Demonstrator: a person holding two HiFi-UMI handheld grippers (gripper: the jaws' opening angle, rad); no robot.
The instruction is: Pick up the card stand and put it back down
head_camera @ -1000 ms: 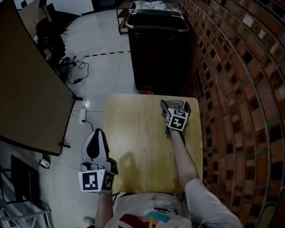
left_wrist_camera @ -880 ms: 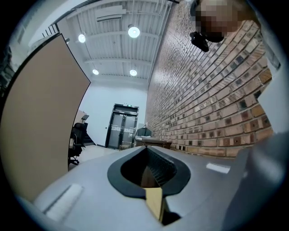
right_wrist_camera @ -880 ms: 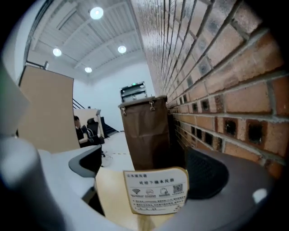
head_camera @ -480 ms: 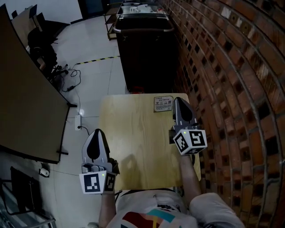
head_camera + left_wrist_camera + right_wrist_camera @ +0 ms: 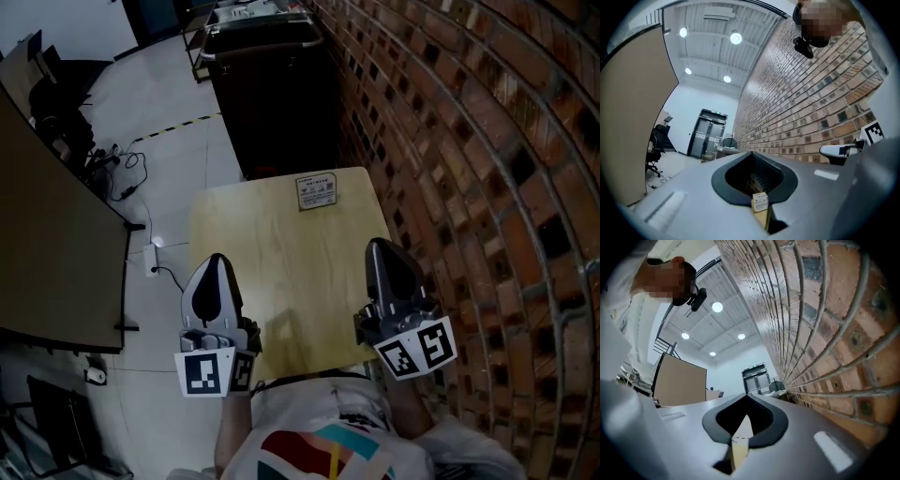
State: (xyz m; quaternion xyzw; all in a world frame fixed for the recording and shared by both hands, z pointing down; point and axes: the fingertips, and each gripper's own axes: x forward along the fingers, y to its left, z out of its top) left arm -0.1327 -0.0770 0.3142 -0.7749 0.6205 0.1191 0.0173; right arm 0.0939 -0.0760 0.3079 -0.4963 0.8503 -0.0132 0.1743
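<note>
The card stand (image 5: 316,191) is a small printed card standing at the far edge of the pale wooden table (image 5: 281,272), with nothing touching it. My right gripper (image 5: 379,246) is shut and empty at the table's near right corner, well short of the stand. My left gripper (image 5: 216,259) is also shut and empty, over the table's near left edge. In the left gripper view a small printed card (image 5: 760,201) shows through the slit between the closed jaws. The right gripper view has the closed gripper (image 5: 746,394) pointing along the brick wall.
A brick wall behind wire mesh (image 5: 469,141) runs close along the table's right side. A black cart (image 5: 272,94) stands just beyond the far edge. A brown partition panel (image 5: 47,234) stands on the left, with cables (image 5: 127,169) and a power strip on the floor.
My right gripper has drawn back from the card stand to the table's near right corner and its jaws have closed empty. The stand stays at the far edge. The left gripper barely moved.
</note>
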